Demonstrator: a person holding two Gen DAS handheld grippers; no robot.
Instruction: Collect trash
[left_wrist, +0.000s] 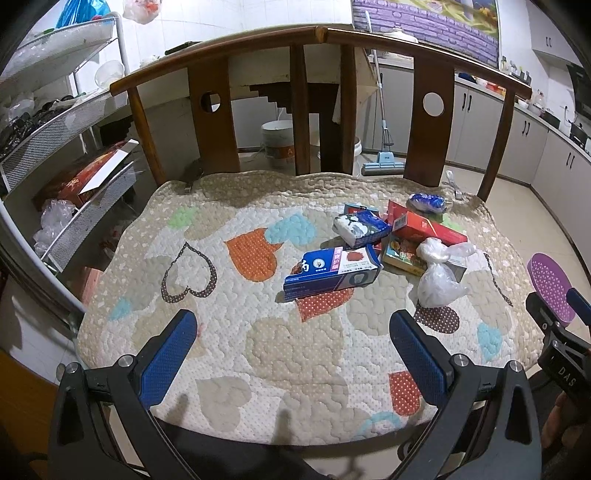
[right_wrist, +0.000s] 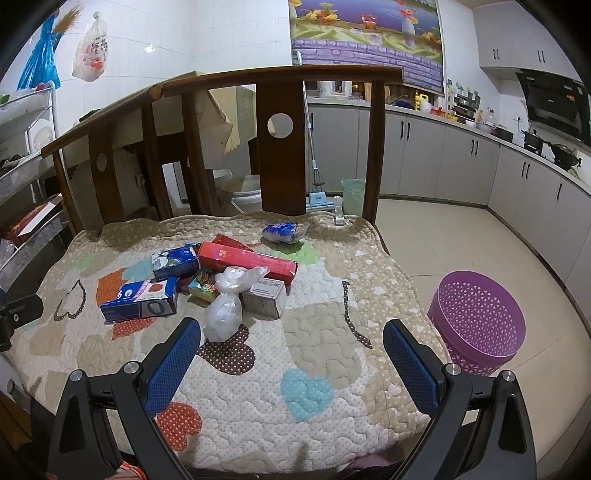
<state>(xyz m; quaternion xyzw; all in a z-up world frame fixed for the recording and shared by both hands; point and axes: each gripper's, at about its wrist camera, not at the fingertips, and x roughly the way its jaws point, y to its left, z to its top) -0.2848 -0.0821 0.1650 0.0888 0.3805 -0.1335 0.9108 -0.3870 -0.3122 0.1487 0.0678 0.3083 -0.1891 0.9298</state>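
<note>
A pile of trash lies on a quilted heart-pattern cushion (left_wrist: 295, 354) (right_wrist: 295, 332) over wooden chairs: a blue toothpaste box (left_wrist: 332, 273) (right_wrist: 142, 297), a red box (left_wrist: 424, 229) (right_wrist: 247, 260), a blue-white tissue pack (left_wrist: 360, 227) (right_wrist: 175, 260), a knotted clear plastic bag (left_wrist: 439, 277) (right_wrist: 225, 306), a small white box (right_wrist: 266, 295), a colourful carton (left_wrist: 402, 254) (right_wrist: 203, 288) and a blue wrapper (left_wrist: 428, 202) (right_wrist: 282, 232). My left gripper (left_wrist: 293, 325) is open, short of the toothpaste box. My right gripper (right_wrist: 291, 334) is open, just right of the plastic bag. A purple basket (right_wrist: 478, 326) (left_wrist: 550, 288) stands on the floor to the right.
Wooden chair backs (left_wrist: 317, 37) (right_wrist: 280, 77) rise behind the cushion. A wire shelf rack (left_wrist: 55, 122) stands at the left. White buckets (left_wrist: 279, 144) and a mop (left_wrist: 384, 162) are on the floor behind. Kitchen cabinets (right_wrist: 461, 158) line the right wall, with open tiled floor (right_wrist: 461, 236).
</note>
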